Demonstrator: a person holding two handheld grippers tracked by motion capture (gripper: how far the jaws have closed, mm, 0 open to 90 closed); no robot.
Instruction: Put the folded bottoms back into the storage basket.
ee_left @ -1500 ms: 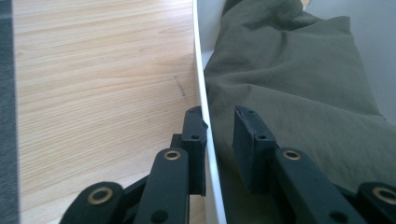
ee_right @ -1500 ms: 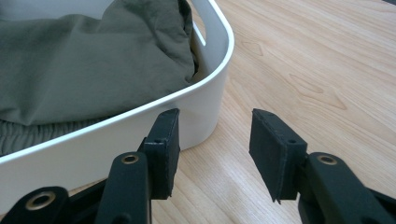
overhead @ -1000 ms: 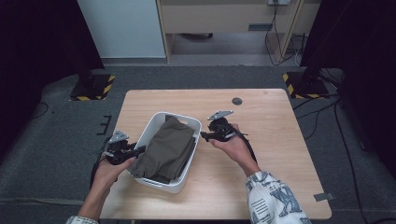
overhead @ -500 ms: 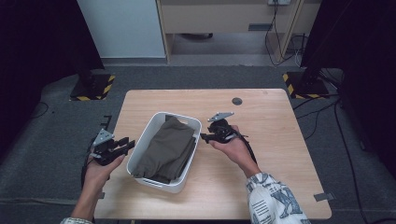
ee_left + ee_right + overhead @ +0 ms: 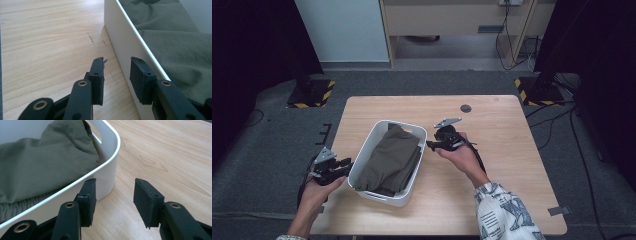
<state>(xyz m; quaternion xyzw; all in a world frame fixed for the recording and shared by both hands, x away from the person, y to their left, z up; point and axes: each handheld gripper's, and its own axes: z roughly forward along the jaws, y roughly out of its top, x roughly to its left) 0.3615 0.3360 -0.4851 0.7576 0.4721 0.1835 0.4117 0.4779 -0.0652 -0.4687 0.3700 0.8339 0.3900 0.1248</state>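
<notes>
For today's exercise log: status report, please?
Left gripper open, right gripper open, both beside the white bin. Olive garment folded inside. Nothing in the way.

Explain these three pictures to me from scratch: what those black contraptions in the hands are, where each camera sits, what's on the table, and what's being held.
A person sits at a wooden table and holds hand-operated tongs in each hand: the left tongs and the right tongs. There is no robot arm.

The high view looks down from above the person's side. The other two pictures come from small cameras riding on the tongs, looking out along their two black jaws.

On the table stands a white plastic bin with a folded olive-green garment inside. A small dark round disc lies near the far edge.

Nothing is held. The left tongs are open beside the bin's long wall; the right tongs are open near its rounded corner, with only bare table between the jaws.
</notes>
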